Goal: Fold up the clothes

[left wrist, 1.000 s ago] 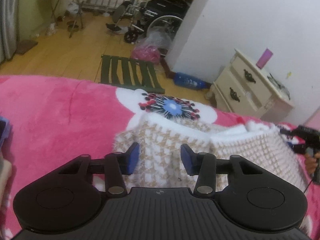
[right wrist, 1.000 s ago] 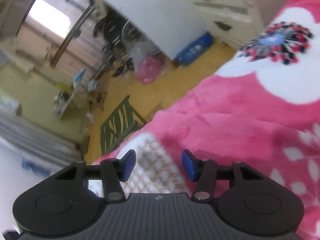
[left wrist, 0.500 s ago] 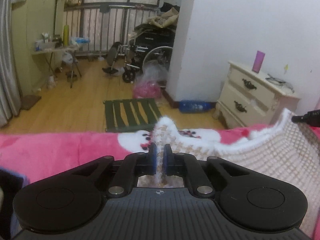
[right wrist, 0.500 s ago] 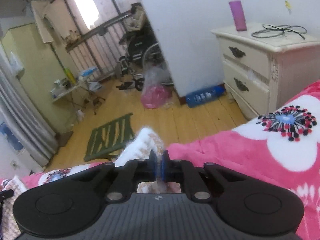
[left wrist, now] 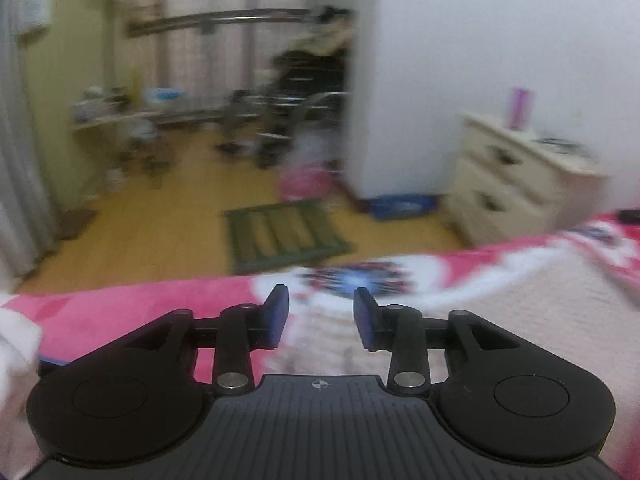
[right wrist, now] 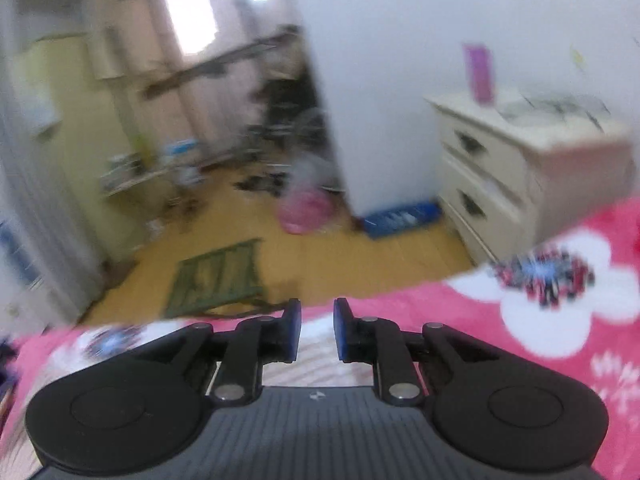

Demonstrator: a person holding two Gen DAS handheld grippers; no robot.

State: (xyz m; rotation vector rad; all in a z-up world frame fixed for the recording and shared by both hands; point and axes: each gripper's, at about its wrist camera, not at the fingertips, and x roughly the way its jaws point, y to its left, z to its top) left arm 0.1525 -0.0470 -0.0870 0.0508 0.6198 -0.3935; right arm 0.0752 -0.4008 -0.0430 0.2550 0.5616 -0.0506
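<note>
A cream and tan houndstooth knit garment (left wrist: 520, 312) lies on the pink flowered blanket (left wrist: 120, 312). My left gripper (left wrist: 321, 316) hovers above its left part, jaws opening, nothing between the pads. In the right wrist view the garment (right wrist: 320, 356) shows as a pale blurred patch below my right gripper (right wrist: 317, 330). The right jaws are opening too, a narrow gap between the blue pads (right wrist: 294, 332), with no cloth pinched. Both views are motion-blurred.
Beyond the bed edge lies wooden floor with a green slatted mat (left wrist: 280, 236), a pink bag (left wrist: 304, 180) and a blue bottle (left wrist: 404, 204). A cream nightstand (left wrist: 520, 176) with a purple cup (left wrist: 518, 108) stands by the white wall. A wheelchair (left wrist: 296, 120) is farther back.
Half a second ago both grippers were shut on raised folds of the garment. Both have since let go, parted their jaws and lifted; the garment lies flat on the blanket.
</note>
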